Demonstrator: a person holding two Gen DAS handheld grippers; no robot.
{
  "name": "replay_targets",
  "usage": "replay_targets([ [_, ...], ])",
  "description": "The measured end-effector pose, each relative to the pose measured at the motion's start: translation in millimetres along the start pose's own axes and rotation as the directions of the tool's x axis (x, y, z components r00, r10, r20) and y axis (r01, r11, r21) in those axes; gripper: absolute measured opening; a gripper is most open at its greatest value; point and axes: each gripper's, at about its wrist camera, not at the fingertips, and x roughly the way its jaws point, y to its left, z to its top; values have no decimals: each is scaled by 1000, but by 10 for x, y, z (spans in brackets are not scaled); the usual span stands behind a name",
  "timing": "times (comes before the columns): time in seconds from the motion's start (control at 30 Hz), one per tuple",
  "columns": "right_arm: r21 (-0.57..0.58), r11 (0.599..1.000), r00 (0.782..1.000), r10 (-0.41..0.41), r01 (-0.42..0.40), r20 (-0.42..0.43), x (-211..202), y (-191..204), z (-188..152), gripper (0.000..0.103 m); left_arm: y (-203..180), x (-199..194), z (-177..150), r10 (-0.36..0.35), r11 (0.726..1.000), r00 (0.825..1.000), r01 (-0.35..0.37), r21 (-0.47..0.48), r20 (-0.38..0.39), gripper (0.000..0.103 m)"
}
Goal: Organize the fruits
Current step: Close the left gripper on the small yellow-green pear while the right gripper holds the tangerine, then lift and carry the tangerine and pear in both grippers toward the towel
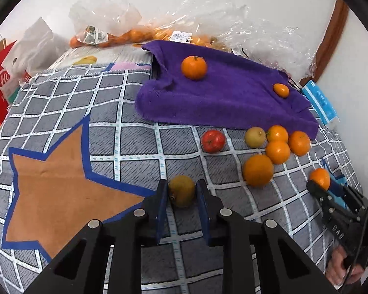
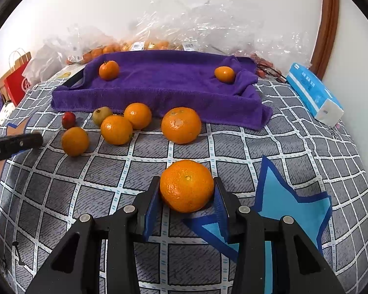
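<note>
From the left wrist camera I see my left gripper closed around a small greenish-yellow fruit, both blue pads pressed on its sides, the fruit low over the checked blanket. It is round and smooth, and the pads catch only its near half, so I judge it could squirt forward out of the grip when I lift, or roll away across the soft cloth. Ahead lie a red fruit, a pale green fruit and a cluster of oranges, with the purple towel beyond carrying one orange on the towel and a smaller orange fruit. If I swing carelessly toward the towel I may knock that cluster and scatter it. At the right edge my right gripper shows with its fruit.

From the right wrist camera the right gripper is clamped on a large orange, the pads gripping its lower flanks, the fruit just above the blanket near a blue star patch. Most of the orange sits beyond the fingertips, so I reckon a quick tilt could let it pop out. The towel's raised front edge stands between me and the landing place; a low carry could snag it or bump the big orange resting just before it. The left tool's black tip pokes in at the left, near enough that crossing paths may clash.
</note>
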Motion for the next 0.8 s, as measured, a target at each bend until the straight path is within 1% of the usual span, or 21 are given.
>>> replay_targets([
  [0.17, -1, 1000, 1000, -3, 3, -1, 0, 1, 2, 41, -1, 34, -26, 15, 1000, 998, -16, 13, 62, 23],
  [0.27, -6, 1000, 1000, -13, 13, 1, -2, 10, 0, 41, -41, 50, -24, 31, 999, 997, -34, 32, 73, 22],
  [0.33, -8, 1000, 1000, -18, 18, 3, -6, 16, -3, 41, -26, 49, -17, 23, 999, 997, -25, 26, 72, 22],
  [0.47, -13, 999, 1000, -29, 29, 3, -7, 35, -3, 41, 59, 47, -7, -21, 1000, 997, 22, -15, 74, 23],
  [0.57, -24, 999, 999, -43, 44, 5, -12, 57, -3, 41, 73, 48, -18, -29, 999, 997, 31, -25, 77, 23],
  [0.7, -27, 998, 999, -48, 48, 4, -11, 59, -4, 41, 41, 51, -21, -20, 1000, 997, 21, -16, 78, 22],
  [0.8, -25, 999, 999, -46, 46, 5, -7, 55, -3, 41, 64, 45, -22, -43, 998, 996, 45, -31, 84, 22],
])
